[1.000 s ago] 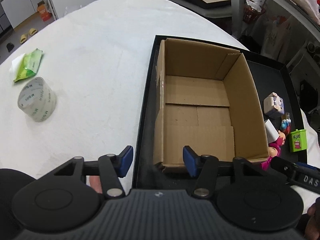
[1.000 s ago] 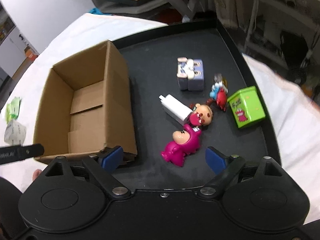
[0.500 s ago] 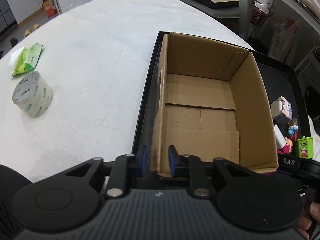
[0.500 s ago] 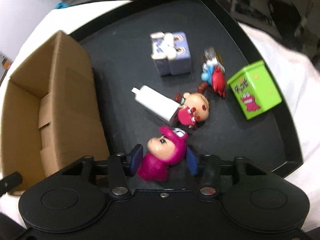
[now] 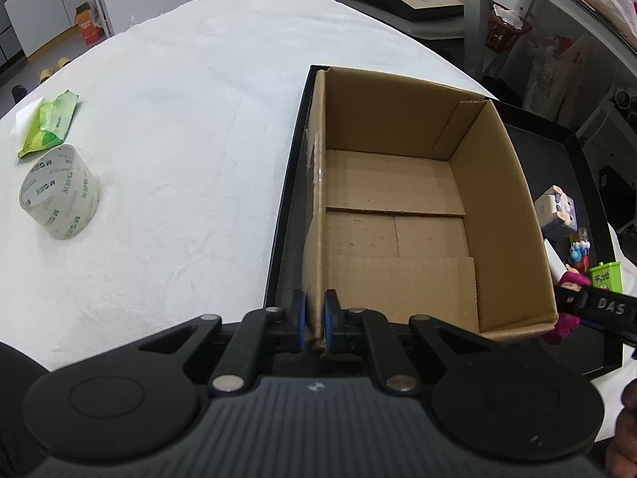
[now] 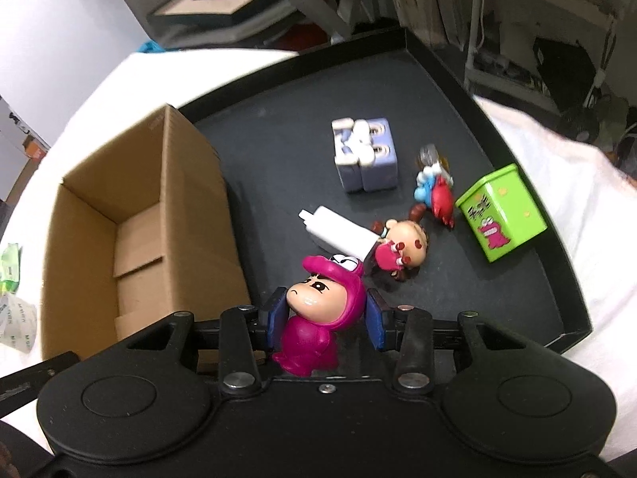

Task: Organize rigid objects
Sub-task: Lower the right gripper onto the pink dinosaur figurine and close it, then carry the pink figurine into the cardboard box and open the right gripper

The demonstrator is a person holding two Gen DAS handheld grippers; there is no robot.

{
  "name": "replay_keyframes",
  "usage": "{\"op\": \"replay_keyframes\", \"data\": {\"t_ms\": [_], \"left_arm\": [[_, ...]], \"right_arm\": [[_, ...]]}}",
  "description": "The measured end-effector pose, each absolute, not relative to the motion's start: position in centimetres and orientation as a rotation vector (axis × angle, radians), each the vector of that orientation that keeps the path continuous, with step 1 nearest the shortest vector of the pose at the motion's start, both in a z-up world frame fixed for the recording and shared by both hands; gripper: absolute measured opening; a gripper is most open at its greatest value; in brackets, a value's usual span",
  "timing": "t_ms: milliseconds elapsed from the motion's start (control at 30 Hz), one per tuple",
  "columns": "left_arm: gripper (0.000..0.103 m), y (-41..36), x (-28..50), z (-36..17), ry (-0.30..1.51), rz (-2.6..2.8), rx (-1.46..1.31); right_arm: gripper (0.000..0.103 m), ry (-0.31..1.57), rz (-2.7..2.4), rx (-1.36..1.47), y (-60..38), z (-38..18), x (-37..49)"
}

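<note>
Gripping pink figure (image 6: 318, 318) between right tool (image 6: 326, 318) pads, left tool (image 5: 314, 320) pinching box (image 5: 418, 215) wall

Tape roll (image 6: 16, 326) cut off at left edge; pink figure (image 5: 570, 283) largely behind cardboard box (image 5: 505, 215).

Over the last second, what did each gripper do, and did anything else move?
The left gripper closed on the cardboard box wall. The right gripper closed on the pink figurine and lifted it. The other toys, tray and tape roll stayed put.

white cabinets (image 5: 43, 8) | grey floor (image 5: 36, 63) (dim) | possibly shelving (image 6: 537, 20)
</note>
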State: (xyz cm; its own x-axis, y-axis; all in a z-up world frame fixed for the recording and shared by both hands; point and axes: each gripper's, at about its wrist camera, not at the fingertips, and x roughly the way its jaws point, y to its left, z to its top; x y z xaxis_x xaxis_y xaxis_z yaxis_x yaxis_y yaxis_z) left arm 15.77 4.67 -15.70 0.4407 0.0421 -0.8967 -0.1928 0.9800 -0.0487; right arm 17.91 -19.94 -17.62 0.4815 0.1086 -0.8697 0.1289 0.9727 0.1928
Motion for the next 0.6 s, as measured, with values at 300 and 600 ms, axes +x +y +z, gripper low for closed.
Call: {"op": "replay_keyframes", "data": {"t_ms": [300,600], "left_arm": [[0.009,5.1,15.7,-15.7,1.121,0.137,-0.177],[0.009,5.4,15.5,-16.0,1.114,0.115,-0.176]], "right_arm": [[0.04,0.971,0.046,0.247,-19.2,-15.0,17.9],[0.04,0.861,0.096,0.19,-17.7,-12.4,17.6]]}}
